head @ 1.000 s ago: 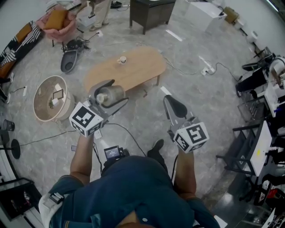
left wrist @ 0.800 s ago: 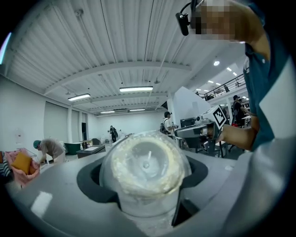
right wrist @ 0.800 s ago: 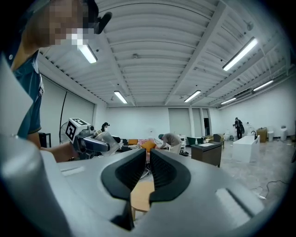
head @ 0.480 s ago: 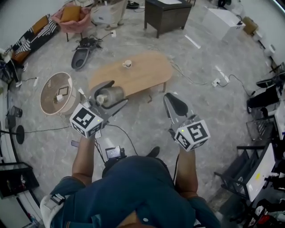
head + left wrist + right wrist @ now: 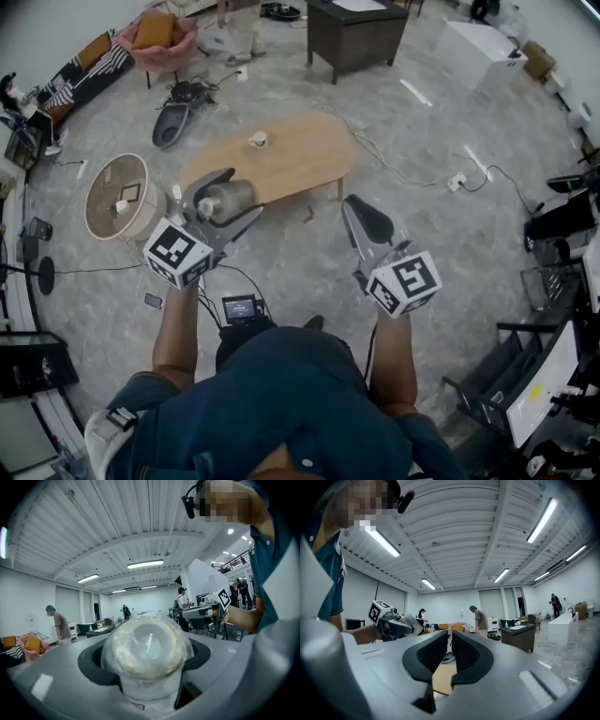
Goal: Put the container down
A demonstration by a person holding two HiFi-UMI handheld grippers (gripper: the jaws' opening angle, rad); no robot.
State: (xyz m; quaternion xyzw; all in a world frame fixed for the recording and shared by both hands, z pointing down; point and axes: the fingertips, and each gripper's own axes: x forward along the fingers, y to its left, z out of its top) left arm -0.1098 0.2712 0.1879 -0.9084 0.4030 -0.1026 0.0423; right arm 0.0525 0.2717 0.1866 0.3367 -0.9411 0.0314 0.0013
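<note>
Container [image 5: 220, 202] clamped sideways in left gripper [image 5: 239, 195] at centre-left, likely bound for oval table [image 5: 291, 155] above; right gripper [image 5: 358, 211] closed, empty.

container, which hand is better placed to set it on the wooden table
Left. The left gripper grips the clear round plastic container close to the oval wooden table; the right gripper is shut and empty.

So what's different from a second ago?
The person walked a little nearer the wooden table. Nothing was grabbed or let go: the left gripper still holds the container, and the right gripper stays shut and empty.
</note>
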